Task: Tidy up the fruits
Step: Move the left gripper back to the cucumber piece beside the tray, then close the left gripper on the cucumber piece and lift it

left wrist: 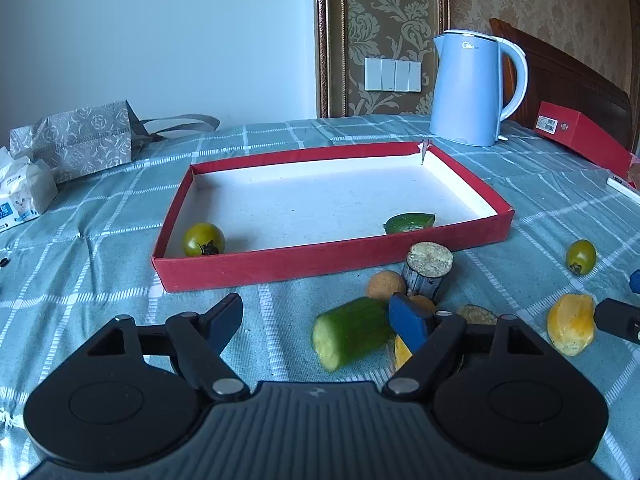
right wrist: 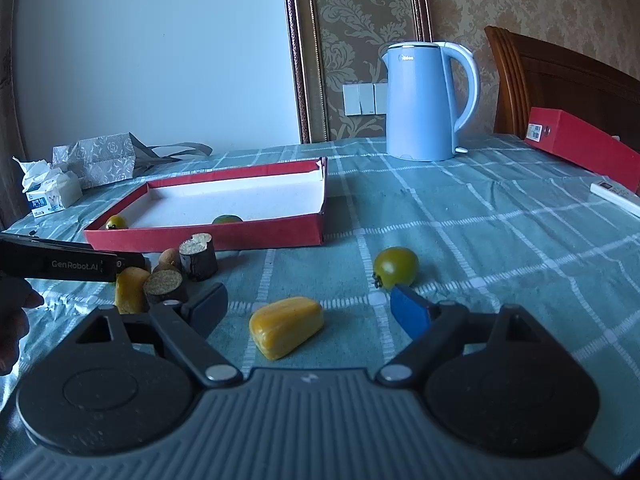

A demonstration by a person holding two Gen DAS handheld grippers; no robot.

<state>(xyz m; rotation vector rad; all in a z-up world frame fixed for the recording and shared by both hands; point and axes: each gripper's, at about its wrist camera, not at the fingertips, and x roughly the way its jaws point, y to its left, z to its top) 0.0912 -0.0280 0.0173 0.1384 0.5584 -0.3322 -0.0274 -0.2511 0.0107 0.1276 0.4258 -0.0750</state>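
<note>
In the left wrist view, the left gripper (left wrist: 316,320) is held low over the checked tablecloth (left wrist: 100,248) with its jaws spread wide; nothing is gripped. A cut cucumber piece (left wrist: 352,332) lies between the fingers, close against the blue-padded one, though whether it is touched cannot be told. A shallow red tray (left wrist: 280,264) is seen ahead, holding a green tomato (left wrist: 204,240) in its near left corner and a green wedge (left wrist: 410,223) by its near right wall. In front of the tray, a dark sugarcane stub (left wrist: 428,270) stands beside a small round orange fruit (left wrist: 386,285). To the right, a second green tomato (left wrist: 581,257) and a yellow fruit piece (left wrist: 570,323) lie on the cloth. A blue kettle (left wrist: 472,88) stands behind the tray.

In the right wrist view, the right gripper (right wrist: 308,306) is likewise wide open and empty. The yellow fruit piece (right wrist: 286,327) lies on the cloth between its fingers, apart from both. The loose green tomato (right wrist: 396,267) sits just beyond the blue fingertip. The left gripper (right wrist: 68,264) enters from the left edge, near the sugarcane stubs (right wrist: 198,256) and another yellow piece (right wrist: 130,290). The red tray (right wrist: 208,236) lies behind them.
</note>
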